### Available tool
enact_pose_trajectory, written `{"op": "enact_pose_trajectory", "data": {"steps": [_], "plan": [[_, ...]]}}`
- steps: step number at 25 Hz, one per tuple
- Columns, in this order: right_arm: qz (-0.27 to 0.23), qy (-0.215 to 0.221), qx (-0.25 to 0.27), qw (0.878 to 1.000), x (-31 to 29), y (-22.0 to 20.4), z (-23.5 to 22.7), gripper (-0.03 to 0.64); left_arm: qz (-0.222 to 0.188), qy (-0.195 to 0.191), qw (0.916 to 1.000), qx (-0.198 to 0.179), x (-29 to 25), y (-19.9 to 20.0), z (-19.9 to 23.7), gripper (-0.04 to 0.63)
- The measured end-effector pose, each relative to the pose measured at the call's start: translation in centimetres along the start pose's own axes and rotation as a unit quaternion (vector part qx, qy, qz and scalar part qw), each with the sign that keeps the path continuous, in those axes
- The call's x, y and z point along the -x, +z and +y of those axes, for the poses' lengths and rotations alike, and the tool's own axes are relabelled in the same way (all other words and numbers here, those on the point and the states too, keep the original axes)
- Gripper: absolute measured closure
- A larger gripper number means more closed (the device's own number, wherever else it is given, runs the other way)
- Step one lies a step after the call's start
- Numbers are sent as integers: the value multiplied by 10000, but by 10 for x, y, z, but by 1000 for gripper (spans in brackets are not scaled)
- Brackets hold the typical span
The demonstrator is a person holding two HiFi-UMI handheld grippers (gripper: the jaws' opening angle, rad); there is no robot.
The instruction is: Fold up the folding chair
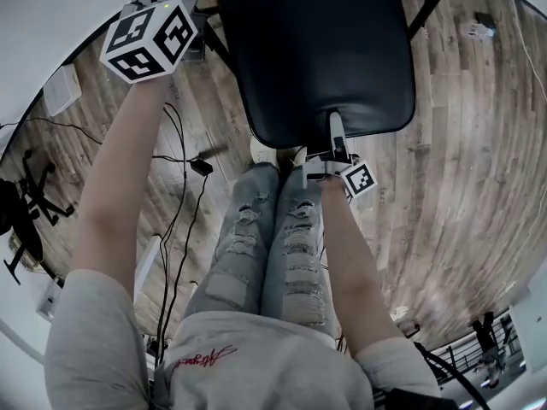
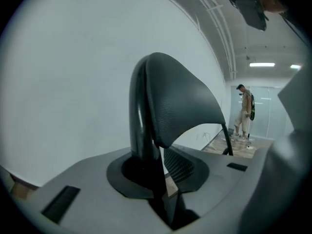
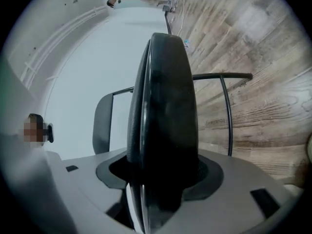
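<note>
grasp step: left gripper [image 2: 157, 175] fingers clamped on backrest [image 2: 181, 101], upper left, right gripper [image 1: 332, 146] fingers clamped on seat [image 1: 316, 54] front edge; next probably swing seat up.

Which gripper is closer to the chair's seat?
Right. The right gripper clamps the front edge of the seat; the left gripper is up at the backrest.

Grey T-shirt [image 1: 256, 361], ripped jeans [image 1: 256, 246]
Red script on the shirt; grey left claw [image 2: 158, 172] and right claw [image 3: 161, 174] bear marker cubes [image 1: 149, 37].
</note>
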State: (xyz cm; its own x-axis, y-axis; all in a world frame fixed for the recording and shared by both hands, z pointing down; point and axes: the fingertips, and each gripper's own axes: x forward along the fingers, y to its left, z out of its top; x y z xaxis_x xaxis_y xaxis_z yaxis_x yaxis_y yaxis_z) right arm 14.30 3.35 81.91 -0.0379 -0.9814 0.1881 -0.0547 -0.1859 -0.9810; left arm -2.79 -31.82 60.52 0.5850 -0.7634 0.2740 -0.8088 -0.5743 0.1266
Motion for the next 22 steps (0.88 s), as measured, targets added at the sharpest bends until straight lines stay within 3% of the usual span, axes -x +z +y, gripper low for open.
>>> {"op": "enact_pose_trajectory", "data": {"steps": [3, 9, 16, 22], "plan": [[15, -238, -72, 9997, 0, 0, -1, 344, -22, -7, 9994, 348, 3, 1, 7, 557], [13, -680, -255, 9974, -15, 5, 47, 344, -241, -316, 9966, 718, 8, 33, 0, 560], [119, -1156, -384, 9925, -55, 18, 155, 377, -260, -437, 9987, 16, 18, 74, -19, 565], [393, -765, -440, 9953, -112, 27, 252, 449, -276, -337, 9969, -652, 29, 101, -36, 565]]}}
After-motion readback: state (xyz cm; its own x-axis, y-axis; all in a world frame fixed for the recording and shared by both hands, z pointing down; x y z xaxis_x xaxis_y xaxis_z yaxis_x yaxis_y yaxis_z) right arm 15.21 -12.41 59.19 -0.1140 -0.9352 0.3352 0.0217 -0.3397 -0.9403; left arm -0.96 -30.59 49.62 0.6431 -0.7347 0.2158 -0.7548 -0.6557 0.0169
